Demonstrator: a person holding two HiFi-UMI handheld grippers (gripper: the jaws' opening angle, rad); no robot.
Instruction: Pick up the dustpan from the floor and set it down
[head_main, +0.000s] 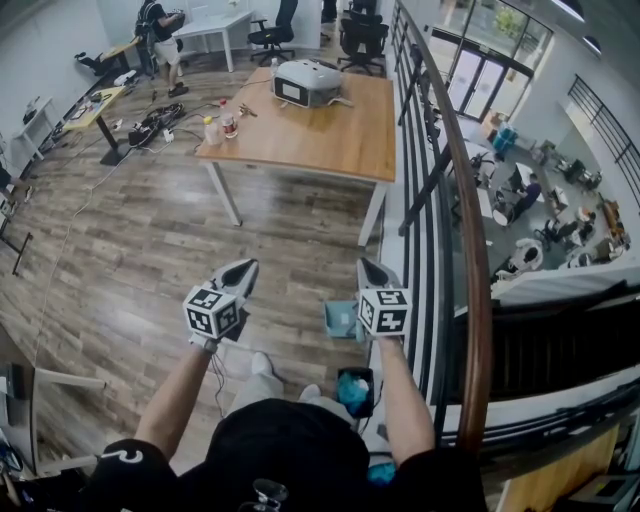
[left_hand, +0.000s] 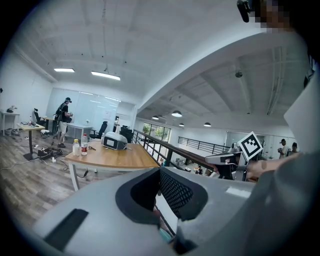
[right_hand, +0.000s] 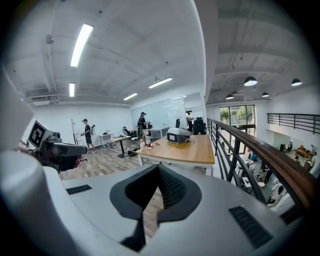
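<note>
In the head view a teal dustpan (head_main: 339, 318) lies on the wooden floor close to the railing, partly hidden behind the right gripper's marker cube. Both grippers are held up in the air, well above the floor, and point forward. My left gripper (head_main: 238, 268) is left of the dustpan, and its jaws meet with nothing held (left_hand: 160, 171). My right gripper (head_main: 372, 268) hangs over the dustpan's right side, jaws shut and empty (right_hand: 159, 167). Each gripper shows in the other's view: the right one (left_hand: 235, 159) and the left one (right_hand: 55, 147).
A wooden table (head_main: 330, 140) stands ahead with a grey device (head_main: 305, 82) and bottles (head_main: 220, 125) on it. A black railing with a wooden handrail (head_main: 462, 200) runs along the right. A teal and black object (head_main: 355, 390) lies by the person's feet. Another person (head_main: 160, 40) stands far back.
</note>
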